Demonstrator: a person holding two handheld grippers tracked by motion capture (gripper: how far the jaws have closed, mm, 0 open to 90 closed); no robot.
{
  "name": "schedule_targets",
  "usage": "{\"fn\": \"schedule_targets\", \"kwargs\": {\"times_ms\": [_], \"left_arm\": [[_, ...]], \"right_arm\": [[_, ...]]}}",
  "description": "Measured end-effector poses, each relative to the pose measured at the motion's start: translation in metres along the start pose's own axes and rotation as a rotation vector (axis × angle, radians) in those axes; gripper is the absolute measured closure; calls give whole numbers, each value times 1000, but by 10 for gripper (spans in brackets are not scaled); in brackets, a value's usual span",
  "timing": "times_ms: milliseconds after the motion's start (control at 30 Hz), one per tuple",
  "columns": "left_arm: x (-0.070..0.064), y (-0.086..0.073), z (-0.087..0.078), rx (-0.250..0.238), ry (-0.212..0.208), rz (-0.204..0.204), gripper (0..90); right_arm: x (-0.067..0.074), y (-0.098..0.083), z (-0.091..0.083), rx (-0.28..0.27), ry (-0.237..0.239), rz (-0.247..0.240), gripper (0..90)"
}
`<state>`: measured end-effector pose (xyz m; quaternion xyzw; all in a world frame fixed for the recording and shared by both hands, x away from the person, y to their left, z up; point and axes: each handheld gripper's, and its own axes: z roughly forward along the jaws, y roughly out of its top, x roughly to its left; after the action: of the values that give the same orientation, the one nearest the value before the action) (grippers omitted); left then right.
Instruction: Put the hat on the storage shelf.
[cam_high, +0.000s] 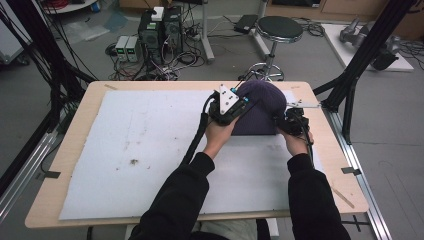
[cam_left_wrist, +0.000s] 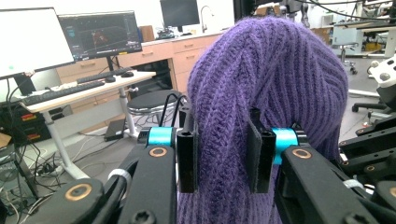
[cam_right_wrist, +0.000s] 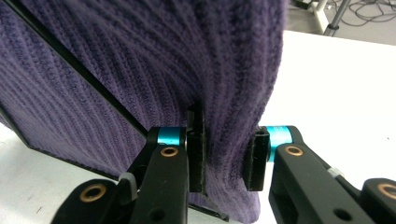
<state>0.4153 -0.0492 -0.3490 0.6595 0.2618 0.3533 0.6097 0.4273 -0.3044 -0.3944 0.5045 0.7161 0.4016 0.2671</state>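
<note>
A purple ribbed knit hat (cam_high: 261, 102) rises in a dome at the far right of the white mat. My left gripper (cam_high: 241, 108) grips its left side. In the left gripper view, the gripper (cam_left_wrist: 224, 140) is shut on a thick fold of the hat (cam_left_wrist: 275, 70). My right gripper (cam_high: 283, 121) holds the hat's right lower edge. Seen from the right gripper view, the gripper (cam_right_wrist: 227, 140) pinches the knit (cam_right_wrist: 140, 60) just above the mat. A thin black edge (cam_right_wrist: 70, 63) runs slantwise across the hat's side; I cannot tell what it belongs to.
The white foam mat (cam_high: 150, 145) covers most of the wooden table (cam_high: 75, 130). A black stool (cam_high: 279, 29) and cabled boxes (cam_high: 160, 30) stand on the floor beyond. A black frame post (cam_high: 350, 85) rises at the table's right corner. Monitors (cam_left_wrist: 100, 35) stand on a far desk.
</note>
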Motion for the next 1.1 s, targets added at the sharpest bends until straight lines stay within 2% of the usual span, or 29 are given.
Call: {"fn": "schedule_targets", "kwargs": {"times_ms": [100,167,200,233,300,433,533,567,667,900,1100], "left_arm": [[0,0,0,-4,2,-2,700],[1,0,-1,0,7,-7,674],[2,-1,-1,-1,7,-17,674],[3,-1,-2,-1,7,-30,658],[5,-1,-3,5,13,-58,599],[10,-1,-4,10,40,-89,445],[13,0,-6,7,38,-83,426],[14,0,-7,6,36,-81,420],[17,2,-11,2,34,-82,395],[25,6,-20,-6,44,-83,380],[35,12,-37,-45,59,-90,374]], "right_arm": [[0,0,0,-2,-1,-2,745],[2,1,-2,-11,-37,-26,657],[2,1,-2,-11,-37,-26,657],[3,1,-3,-18,-54,-39,620],[3,2,-6,-34,-61,-36,544],[6,4,-12,-72,-67,-42,455],[9,6,-18,-96,-78,-52,426],[11,7,-21,-106,-90,-69,410],[15,10,-29,-130,-77,-68,360],[17,15,-42,-192,-47,-79,332],[19,17,-55,-250,-31,-57,296]]}}
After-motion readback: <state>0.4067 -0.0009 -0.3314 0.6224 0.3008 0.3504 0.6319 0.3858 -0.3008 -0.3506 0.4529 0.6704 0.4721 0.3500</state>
